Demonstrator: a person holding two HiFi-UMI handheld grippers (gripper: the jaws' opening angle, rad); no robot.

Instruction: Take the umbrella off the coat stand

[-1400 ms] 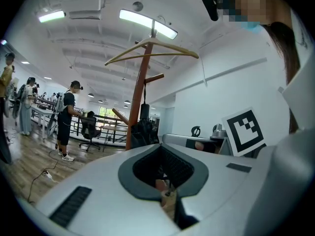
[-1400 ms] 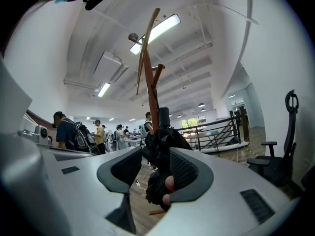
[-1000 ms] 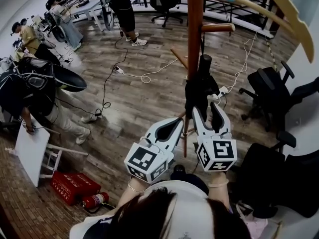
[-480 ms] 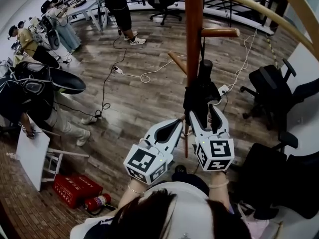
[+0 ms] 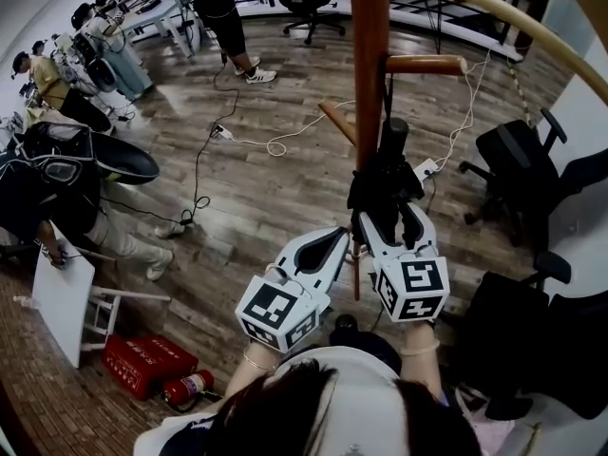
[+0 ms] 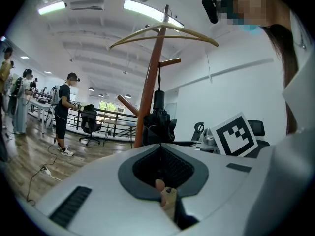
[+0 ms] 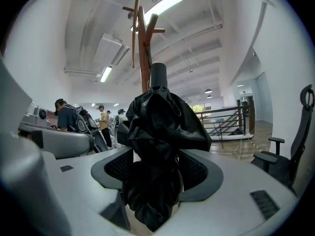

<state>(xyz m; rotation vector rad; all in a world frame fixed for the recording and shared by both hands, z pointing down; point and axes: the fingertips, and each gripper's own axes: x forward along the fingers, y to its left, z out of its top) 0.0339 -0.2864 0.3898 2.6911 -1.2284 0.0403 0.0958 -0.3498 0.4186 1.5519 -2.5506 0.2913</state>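
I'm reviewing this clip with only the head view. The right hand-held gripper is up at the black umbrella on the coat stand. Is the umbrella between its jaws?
Observer: Yes. The right gripper view shows the folded umbrella hanging between the jaws of the right hand-held gripper. They have just been opening and stand wide, not clamped on it.
Operator: And the left one?
Observer: In the left gripper view, the jaws of the left hand-held gripper meet at the tips and hold nothing. The umbrella hangs farther ahead, by the coat stand.
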